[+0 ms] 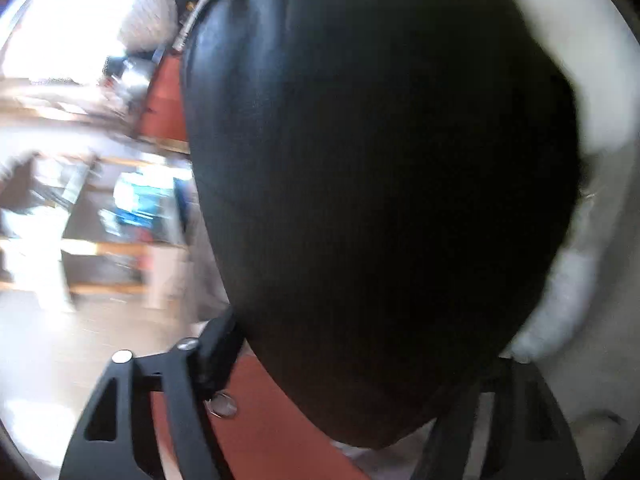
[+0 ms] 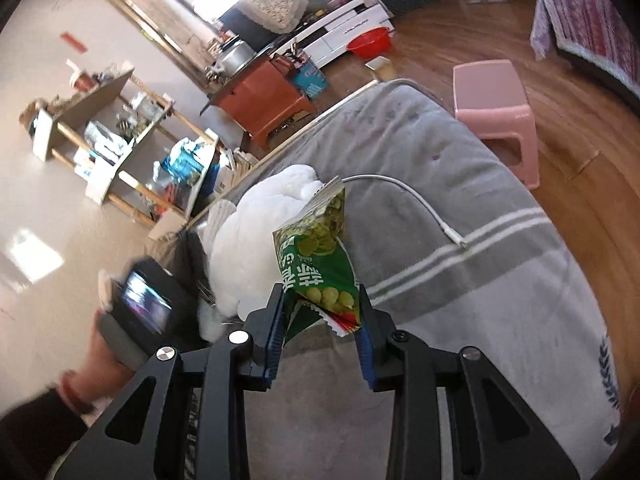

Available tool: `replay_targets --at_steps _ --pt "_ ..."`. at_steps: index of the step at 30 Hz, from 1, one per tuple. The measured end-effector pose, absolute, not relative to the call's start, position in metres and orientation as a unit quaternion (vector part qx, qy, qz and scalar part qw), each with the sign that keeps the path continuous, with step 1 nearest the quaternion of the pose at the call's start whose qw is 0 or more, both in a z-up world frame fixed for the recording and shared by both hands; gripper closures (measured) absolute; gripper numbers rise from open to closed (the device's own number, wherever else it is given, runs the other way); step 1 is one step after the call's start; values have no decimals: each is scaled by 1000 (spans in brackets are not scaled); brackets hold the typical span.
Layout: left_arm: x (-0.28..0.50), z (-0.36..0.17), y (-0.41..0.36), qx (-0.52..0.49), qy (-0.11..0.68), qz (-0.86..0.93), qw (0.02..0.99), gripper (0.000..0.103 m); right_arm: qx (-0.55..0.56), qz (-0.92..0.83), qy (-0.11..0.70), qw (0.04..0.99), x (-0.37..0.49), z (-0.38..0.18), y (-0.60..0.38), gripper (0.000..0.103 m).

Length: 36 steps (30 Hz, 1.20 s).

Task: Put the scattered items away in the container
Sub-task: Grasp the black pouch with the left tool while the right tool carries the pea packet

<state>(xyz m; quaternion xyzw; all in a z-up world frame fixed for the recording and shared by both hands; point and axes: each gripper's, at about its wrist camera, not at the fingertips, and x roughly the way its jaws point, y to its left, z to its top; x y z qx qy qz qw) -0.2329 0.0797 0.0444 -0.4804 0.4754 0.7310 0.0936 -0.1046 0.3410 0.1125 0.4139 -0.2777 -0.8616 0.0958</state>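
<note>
My right gripper [image 2: 320, 316] is shut on a green snack bag [image 2: 318, 252] and holds it up above the grey striped bed cover [image 2: 500, 280]. A white fluffy item [image 2: 256, 236] lies on the bed just beyond the bag, and a white charging cable [image 2: 420, 204] lies to its right. In the left wrist view a large black leather bag [image 1: 380, 184] fills most of the frame, right against my left gripper [image 1: 352, 420]. The bag sits between the fingers [image 1: 216, 356]; the grip itself is hidden. The left gripper's body with its screen [image 2: 140, 308] shows at lower left of the right wrist view.
A pink plastic stool [image 2: 496, 116] stands on the wooden floor beside the bed. An orange-red cabinet [image 2: 260, 100] and wooden shelves [image 2: 120, 152] with clutter stand beyond the bed. A red basin [image 2: 368, 42] sits on the floor farther off.
</note>
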Motion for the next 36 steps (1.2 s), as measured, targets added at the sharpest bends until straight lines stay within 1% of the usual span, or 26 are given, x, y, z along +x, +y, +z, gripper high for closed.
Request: replay_targets --at_steps 1,3,4,6,8,10,16,19,21,23,25,27,29,30,32,33,34,35,36 --pt "-230 55 74 -490 452 737 113 44 413 -865 -268 96 -105 114 338 73" --pt "-221 80 61 -510 400 747 151 47 410 -866 -267 101 -104 116 336 73" --pt "-214 95 52 -520 367 753 169 52 409 -866 -268 103 -103 118 335 73" --pt "-202 116 39 -531 320 763 185 53 405 -867 -269 109 -103 121 334 73" --pt "-184 145 22 -539 255 777 203 53 396 -870 -269 117 -99 128 331 73" --pt "-163 175 9 -537 214 786 219 53 388 -872 -269 127 -94 137 327 73" --pt "-97 260 -42 -508 169 814 225 53 378 -874 -263 156 -63 164 300 73" --pt "-70 295 -86 -491 167 833 194 52 371 -877 -252 176 -49 184 277 73" --pt "-59 311 -118 -484 164 842 170 52 362 -880 -238 194 -39 203 255 73" --pt "-53 322 -156 -475 174 852 134 51 351 -880 -225 229 -29 225 222 73" --pt "-56 326 -194 -479 165 856 103 50 343 -877 -198 272 -21 248 175 73" --pt "-61 329 -224 -480 159 860 72 48 339 -873 -165 308 -16 267 126 73" --pt "-64 332 -246 -476 146 866 49 39 336 -867 -132 343 -12 281 70 73" --pt "-66 333 -255 -474 140 868 41 36 337 -862 -114 360 -12 288 36 73" --pt "-66 340 -268 -461 137 876 27 33 334 -861 -99 369 -13 292 -3 70" --pt "-65 345 -271 -452 136 881 23 30 331 -862 -90 372 -14 295 -22 56" --pt "-63 350 -275 -444 135 886 21 20 331 -864 -71 373 -16 298 -45 24" --pt "-61 356 -278 -435 130 891 21 15 328 -867 -61 369 -14 299 -54 15" --pt "-56 361 -278 -429 126 894 23 14 318 -875 -49 362 -12 302 -63 13"
